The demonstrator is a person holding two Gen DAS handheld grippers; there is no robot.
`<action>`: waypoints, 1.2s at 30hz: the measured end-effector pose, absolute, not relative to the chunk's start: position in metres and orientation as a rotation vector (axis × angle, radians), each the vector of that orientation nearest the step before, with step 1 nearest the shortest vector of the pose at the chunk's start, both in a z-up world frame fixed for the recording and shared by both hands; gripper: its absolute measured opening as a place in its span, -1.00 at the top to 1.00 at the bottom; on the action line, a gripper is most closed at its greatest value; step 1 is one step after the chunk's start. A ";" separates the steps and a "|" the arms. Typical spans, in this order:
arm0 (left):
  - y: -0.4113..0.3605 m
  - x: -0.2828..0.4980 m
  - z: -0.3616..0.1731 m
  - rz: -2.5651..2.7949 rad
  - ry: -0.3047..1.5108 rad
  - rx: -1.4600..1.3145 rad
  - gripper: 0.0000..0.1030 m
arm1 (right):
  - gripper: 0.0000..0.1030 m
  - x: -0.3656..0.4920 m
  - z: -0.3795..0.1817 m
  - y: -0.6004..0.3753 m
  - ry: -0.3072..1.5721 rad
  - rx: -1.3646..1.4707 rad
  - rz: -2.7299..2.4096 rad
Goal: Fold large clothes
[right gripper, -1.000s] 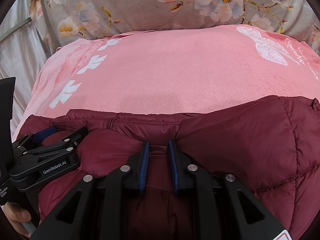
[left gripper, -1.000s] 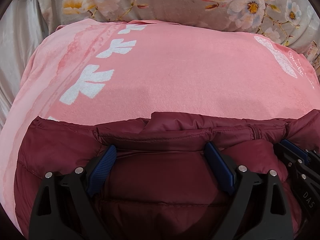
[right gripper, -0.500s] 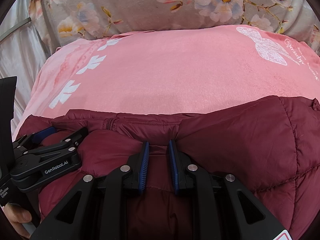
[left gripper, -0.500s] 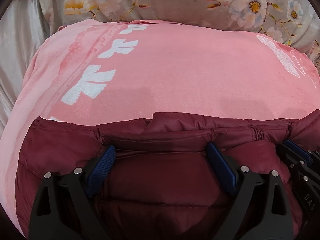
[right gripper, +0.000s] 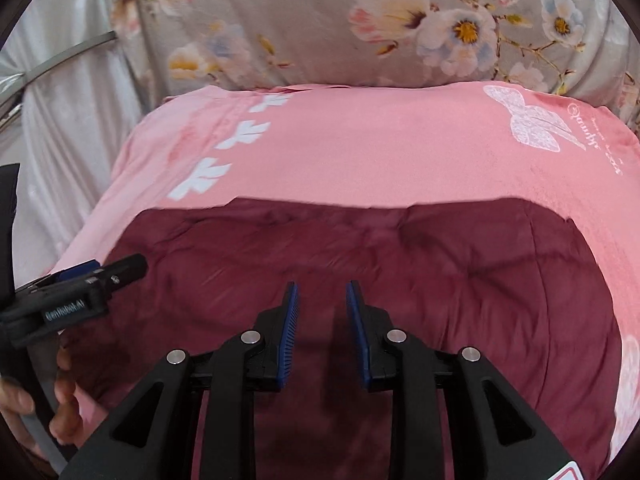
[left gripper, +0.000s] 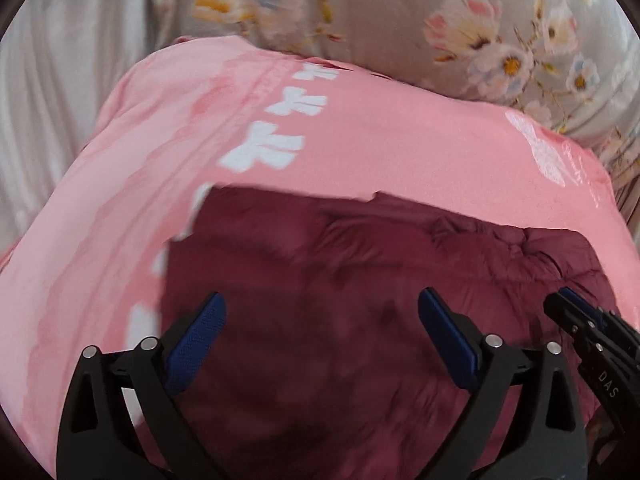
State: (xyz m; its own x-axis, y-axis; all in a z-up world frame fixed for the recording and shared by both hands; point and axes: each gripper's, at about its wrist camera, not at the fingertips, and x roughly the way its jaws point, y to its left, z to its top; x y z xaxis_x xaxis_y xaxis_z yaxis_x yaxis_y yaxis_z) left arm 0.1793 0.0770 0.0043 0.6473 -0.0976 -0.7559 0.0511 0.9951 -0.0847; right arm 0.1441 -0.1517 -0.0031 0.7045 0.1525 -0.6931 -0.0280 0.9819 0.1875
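L wrist view was motion-blurred: quilting on the maroon jacket (left gripper: 360,300) smeared, its near part cut off by the bottom edge. Script beside the white bow print (right gripper: 532,124) on the pink blanket (right gripper: 380,152) too small to read. Right gripper (left gripper: 592,344) only partly in L view, cut by the right edge; its fingers hidden there. Person's hand (right gripper: 60,404) cropped at frame edge in R view, mostly behind the left gripper (right gripper: 80,284).
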 end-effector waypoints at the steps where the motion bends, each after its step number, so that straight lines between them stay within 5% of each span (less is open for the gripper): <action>1: 0.092 0.169 0.005 -0.075 0.869 -0.090 -0.86 | 0.52 0.136 -0.006 -0.145 0.799 0.168 0.119; 8: 0.182 0.121 -0.038 0.039 0.982 -0.376 -0.87 | 0.51 0.131 -0.041 -0.135 0.871 0.231 0.107; 18: 0.177 0.115 -0.051 -0.060 0.956 -0.519 -0.89 | 0.52 0.124 -0.056 -0.124 0.824 0.157 0.058; 21: 0.169 0.117 -0.048 -0.146 0.962 -0.596 -0.43 | 0.52 0.124 -0.056 -0.126 0.823 0.170 0.063; 22: 0.165 0.118 -0.048 -0.184 0.975 -0.621 -0.03 | 0.51 0.124 -0.056 -0.127 0.822 0.172 0.064; 25: 0.155 0.119 -0.037 -0.192 0.965 -0.608 0.53 | 0.52 0.123 -0.054 -0.128 0.821 0.180 0.071; 36: 0.159 0.090 0.052 -0.231 0.768 -0.530 0.70 | 0.91 0.041 -0.040 -0.140 0.907 0.227 0.204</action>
State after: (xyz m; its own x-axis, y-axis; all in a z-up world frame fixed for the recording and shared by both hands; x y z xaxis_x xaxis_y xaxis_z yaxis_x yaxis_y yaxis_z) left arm 0.0898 0.1591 0.0522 0.7021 -0.3856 -0.5986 0.0088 0.8453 -0.5342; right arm 0.0406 -0.1398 -0.0397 0.5998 0.2694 -0.7535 -0.0790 0.9570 0.2793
